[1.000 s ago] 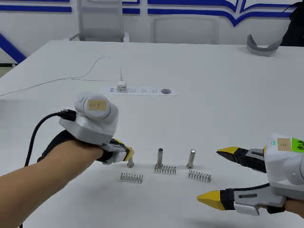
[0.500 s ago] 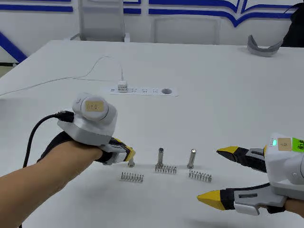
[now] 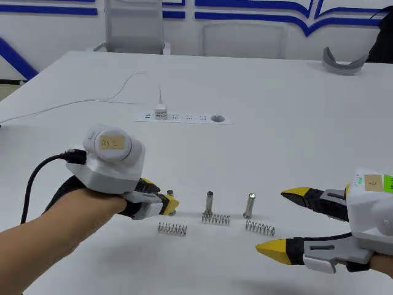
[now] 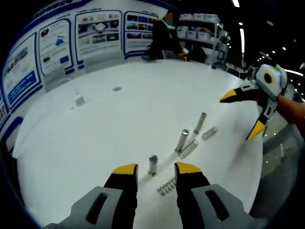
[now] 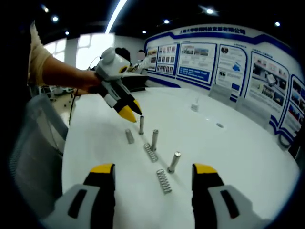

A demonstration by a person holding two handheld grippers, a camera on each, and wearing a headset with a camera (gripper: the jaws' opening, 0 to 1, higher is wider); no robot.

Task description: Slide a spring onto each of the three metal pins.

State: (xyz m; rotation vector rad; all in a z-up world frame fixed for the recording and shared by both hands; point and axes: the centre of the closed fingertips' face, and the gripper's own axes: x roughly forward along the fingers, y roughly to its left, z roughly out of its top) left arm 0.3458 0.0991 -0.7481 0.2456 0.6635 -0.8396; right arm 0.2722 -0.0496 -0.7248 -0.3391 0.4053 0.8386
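Three metal pins stand upright in a row on the white worktop (image 3: 295,123), each with a spring lying flat just in front of it: the left pin (image 4: 153,164) with the left spring (image 3: 171,229), the middle pin (image 3: 209,203) with the middle spring (image 3: 216,218) at its foot, the right pin (image 3: 250,204) with the right spring (image 3: 260,228). All three pins are bare. The left hand-held gripper (image 4: 156,169) is low over the worktop, its jaws a little apart, with the left pin standing just ahead of the gap between the yellow tips. The right hand-held gripper (image 3: 285,221) hovers to the right of the right pin, jaws spread wide, holding nothing. A power strip (image 3: 184,117) lies farther back
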